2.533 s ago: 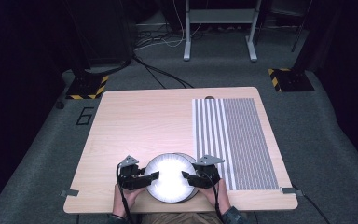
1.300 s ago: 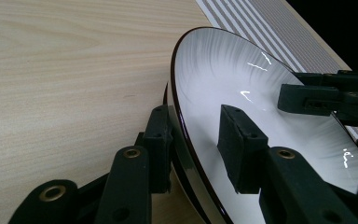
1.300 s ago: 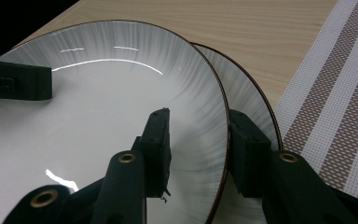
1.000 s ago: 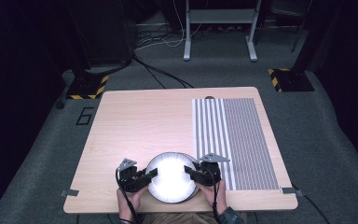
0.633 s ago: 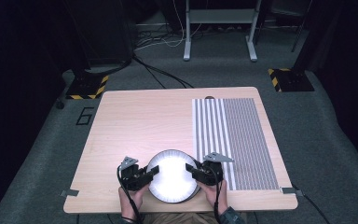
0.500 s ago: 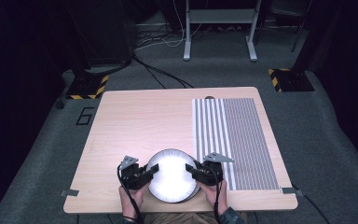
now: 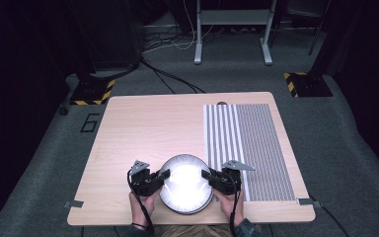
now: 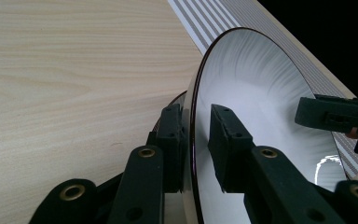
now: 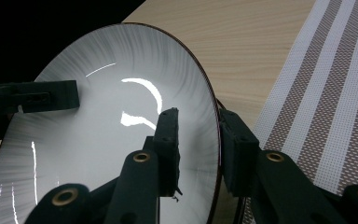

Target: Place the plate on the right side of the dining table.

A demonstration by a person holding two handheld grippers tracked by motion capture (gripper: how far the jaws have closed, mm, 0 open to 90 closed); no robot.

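Observation:
A round white plate [image 7: 186, 185] with a thin dark rim sits near the front edge of the wooden table [image 7: 148, 128]. My left gripper [image 7: 164, 174] is at its left rim and my right gripper [image 7: 206, 174] at its right rim. In the left gripper view the plate [image 8: 261, 93] has its rim between the open jaws of the left gripper [image 8: 196, 116], with a gap on the inner side. In the right gripper view the right gripper [image 9: 198, 119] stands astride the rim of the plate [image 9: 102, 121] the same way, its inner jaw well off the rim.
A brown-and-white striped placemat [image 7: 256, 148] covers the table's right part, just right of the plate. A dark curved edge shows under the plate's rim; what it is cannot be told. Cables and stands lie on the floor beyond the table.
Both grippers have slid a little inward over the plate's rim from either side. The plate has barely shifted.

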